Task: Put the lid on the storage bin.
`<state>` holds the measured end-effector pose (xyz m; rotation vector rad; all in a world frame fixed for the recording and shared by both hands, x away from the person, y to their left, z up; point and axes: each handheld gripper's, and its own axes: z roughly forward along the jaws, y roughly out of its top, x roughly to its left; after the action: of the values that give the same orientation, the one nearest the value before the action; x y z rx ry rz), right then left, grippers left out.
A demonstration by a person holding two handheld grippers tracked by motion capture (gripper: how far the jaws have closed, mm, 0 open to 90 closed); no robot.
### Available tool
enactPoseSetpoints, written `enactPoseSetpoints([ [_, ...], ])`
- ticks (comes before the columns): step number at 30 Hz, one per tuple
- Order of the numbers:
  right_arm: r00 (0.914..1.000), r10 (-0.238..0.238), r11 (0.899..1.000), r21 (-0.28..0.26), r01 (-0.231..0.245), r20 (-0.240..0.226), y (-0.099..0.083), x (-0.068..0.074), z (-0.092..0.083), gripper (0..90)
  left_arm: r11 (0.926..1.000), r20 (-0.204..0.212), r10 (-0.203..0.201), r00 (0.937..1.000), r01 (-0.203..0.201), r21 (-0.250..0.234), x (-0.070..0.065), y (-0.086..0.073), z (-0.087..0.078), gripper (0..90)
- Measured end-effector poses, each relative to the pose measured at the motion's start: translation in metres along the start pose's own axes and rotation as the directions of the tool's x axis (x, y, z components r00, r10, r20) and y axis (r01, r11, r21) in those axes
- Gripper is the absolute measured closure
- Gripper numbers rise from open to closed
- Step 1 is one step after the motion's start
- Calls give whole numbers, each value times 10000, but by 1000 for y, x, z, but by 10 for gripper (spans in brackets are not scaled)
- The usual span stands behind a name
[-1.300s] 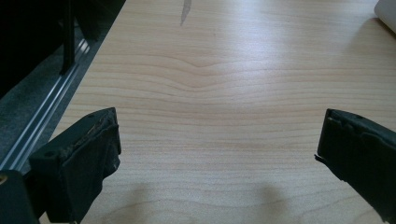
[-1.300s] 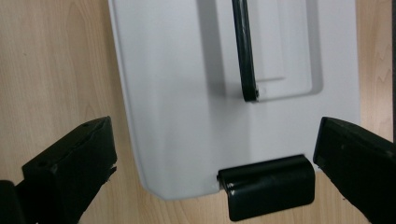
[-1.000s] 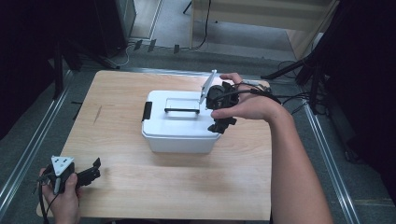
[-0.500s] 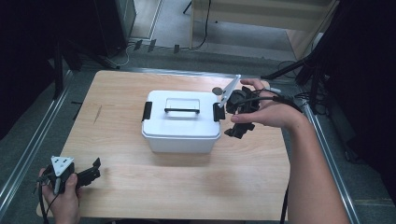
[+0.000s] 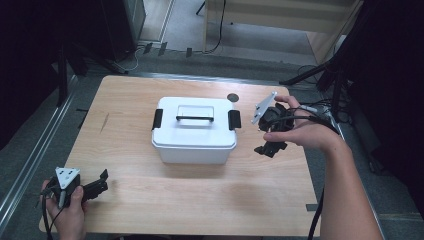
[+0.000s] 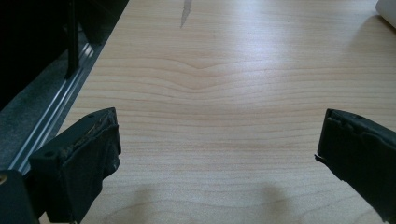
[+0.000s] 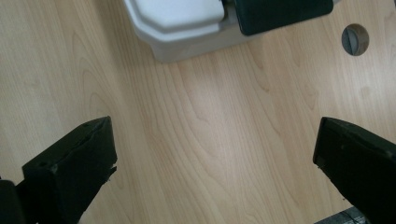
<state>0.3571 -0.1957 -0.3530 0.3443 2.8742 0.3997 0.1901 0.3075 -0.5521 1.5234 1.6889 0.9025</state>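
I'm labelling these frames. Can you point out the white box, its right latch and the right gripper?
White box (image 5: 192, 131), high view, on its lid.
Right latch (image 5: 234, 120), high view, middle of the black clip.
Right gripper (image 7: 215, 172), right gripper view, midway between its open jaws.

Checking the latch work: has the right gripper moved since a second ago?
Yes. The right gripper has drawn back rightward off the white box to bare table.

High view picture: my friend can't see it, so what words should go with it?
A white lidded box with black side latches sits mid-table. The right gripper hovers open beside it; the left gripper rests open at the near left corner.
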Motion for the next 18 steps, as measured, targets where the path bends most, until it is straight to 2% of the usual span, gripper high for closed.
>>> enactPoseSetpoints([
  [11,9988,312,9995,-35,-311,372,-28,9,9,0,10000,-9,50,10000,-50,11,0,0,0,0],
  [18,9977,515,9986,-101,-511,447,-44,17,18,0,10000,12,22,10000,-22,-51,0,0,0,0],
])
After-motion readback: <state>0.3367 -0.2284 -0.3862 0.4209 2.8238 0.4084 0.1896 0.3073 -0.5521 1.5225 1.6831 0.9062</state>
